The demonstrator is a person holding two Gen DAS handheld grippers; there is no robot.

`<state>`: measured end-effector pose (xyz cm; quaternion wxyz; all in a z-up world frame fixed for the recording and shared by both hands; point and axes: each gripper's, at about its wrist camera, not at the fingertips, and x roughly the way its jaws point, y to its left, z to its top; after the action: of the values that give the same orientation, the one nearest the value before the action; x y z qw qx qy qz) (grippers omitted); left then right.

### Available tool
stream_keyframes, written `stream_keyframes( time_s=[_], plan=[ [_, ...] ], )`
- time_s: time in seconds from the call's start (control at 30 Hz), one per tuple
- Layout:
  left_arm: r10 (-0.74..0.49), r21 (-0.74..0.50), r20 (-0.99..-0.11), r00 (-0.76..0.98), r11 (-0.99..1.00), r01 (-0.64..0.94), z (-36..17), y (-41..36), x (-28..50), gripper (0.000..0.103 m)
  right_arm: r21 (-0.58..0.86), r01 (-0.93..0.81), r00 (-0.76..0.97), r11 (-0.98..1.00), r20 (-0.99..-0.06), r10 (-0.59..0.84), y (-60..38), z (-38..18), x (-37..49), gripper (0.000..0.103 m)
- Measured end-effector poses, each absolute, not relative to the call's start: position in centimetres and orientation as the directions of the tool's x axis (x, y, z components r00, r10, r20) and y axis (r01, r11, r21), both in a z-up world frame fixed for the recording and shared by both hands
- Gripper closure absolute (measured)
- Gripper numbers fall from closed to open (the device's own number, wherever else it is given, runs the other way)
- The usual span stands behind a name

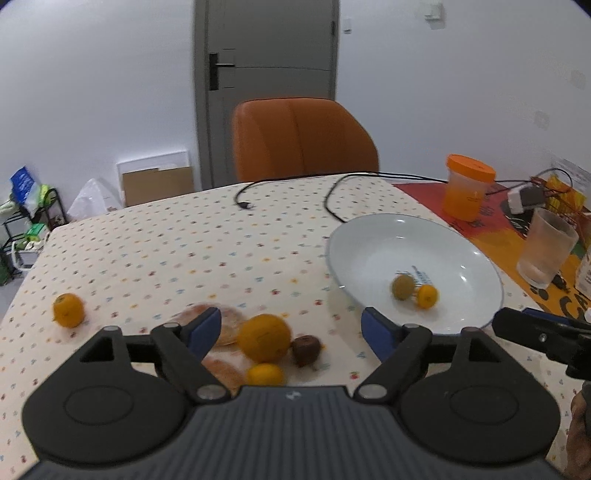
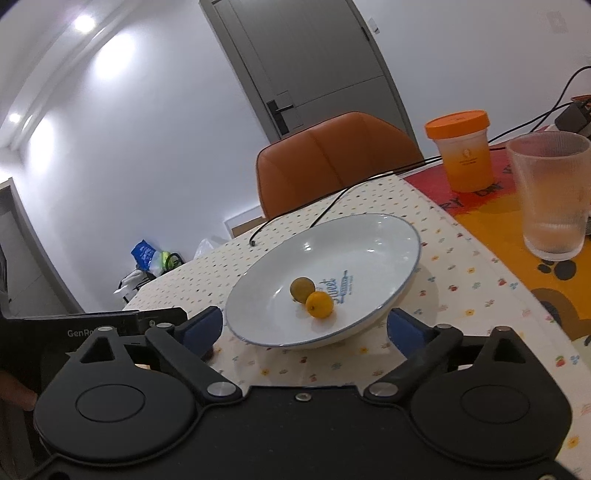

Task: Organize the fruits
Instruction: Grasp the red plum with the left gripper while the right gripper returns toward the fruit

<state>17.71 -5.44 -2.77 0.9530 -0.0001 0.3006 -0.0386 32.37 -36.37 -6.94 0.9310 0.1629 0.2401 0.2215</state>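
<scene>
Grey door (image 1: 271,74) set in white wall (image 1: 103,92), dark handle plate seen on its left edge. Orange chair (image 1: 301,138) placed before door, pushed against table in dotted cloth (image 1: 177,251). Flat cardboard (image 1: 157,184) leaned on wall left of door. Wire rack (image 1: 27,225) with bags seen farther left, on grey floor. Ceiling spotlights (image 2: 84,22) lit, bright patches thrown on wall left of door.

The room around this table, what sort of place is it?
Most likely a home dining area: a table under a patterned tablecloth, an orange chair pulled up to it, a white plate holding two small fruits, and a plain interior door behind.
</scene>
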Motion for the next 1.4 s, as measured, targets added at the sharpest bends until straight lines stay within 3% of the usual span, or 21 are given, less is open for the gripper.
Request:
stream_keyframes(
  time_s=[0.4, 1.0, 1.4],
  plan=[
    [-0.021, -0.052, -0.569, 0.822, 0.999, -0.011, -2.7, -1.4, 16.1, 0.02, 0.382, -0.363, 0.778, 0.85, -0.377, 0.502, -33.7, -6.3, 31.4, 0.0],
    [-0.051, -0.131, -0.598, 0.8, 0.991, -0.035, -4.9, 1.9, 13.9, 0.021, 0.351, -0.439, 0.716, 0.827, -0.42, 0.558, -29.8, -6.7, 30.4, 0.001],
    [-0.1, -0.184, -0.613, 0.784, 0.983, -0.019, -6.7, 2.5, 14.4, 0.034, 0.326, -0.468, 0.691, 0.821, -0.444, 0.57, -28.0, -6.9, 30.4, 0.011]
  ],
)
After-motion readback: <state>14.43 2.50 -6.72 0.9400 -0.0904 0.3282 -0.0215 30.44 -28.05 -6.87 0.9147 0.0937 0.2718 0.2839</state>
